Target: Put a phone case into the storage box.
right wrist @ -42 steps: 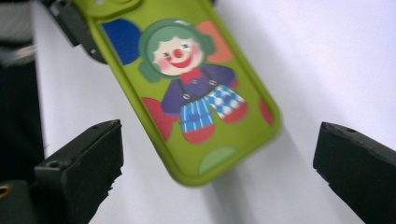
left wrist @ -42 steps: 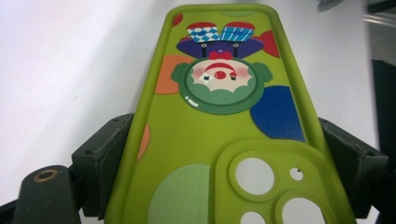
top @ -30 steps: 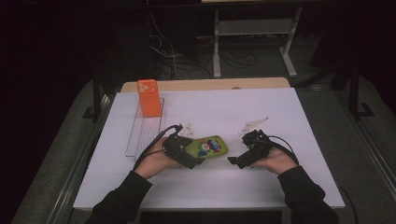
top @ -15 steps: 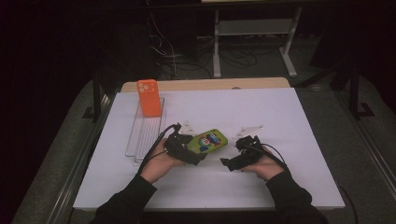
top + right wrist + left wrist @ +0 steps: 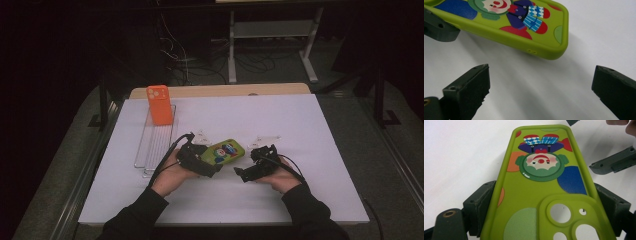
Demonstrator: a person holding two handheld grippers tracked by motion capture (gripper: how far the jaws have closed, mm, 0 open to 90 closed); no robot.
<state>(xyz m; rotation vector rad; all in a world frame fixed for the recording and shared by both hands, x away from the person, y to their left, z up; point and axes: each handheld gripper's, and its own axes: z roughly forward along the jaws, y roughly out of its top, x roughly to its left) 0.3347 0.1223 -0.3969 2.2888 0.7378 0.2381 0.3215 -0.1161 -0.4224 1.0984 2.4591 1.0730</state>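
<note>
The green clown-print phone case (image 5: pixel 541 192) was held by its camera-cutout end between the jaws of the left gripper (image 5: pixel 200 162), clear of the white table (image 5: pixel 310 150), with its free end directed toward the right gripper (image 5: pixel 245 173). Compared with a second earlier, the right gripper had been brought lower and closer to the case, its jaws standing wide apart and empty just short of the free end. A two-handed hand-over or regrasp was judged to be in preparation, while the orange phone case (image 5: pixel 159 104) stood upright in the wire rack (image 5: pixel 150 150), well apart.
</note>
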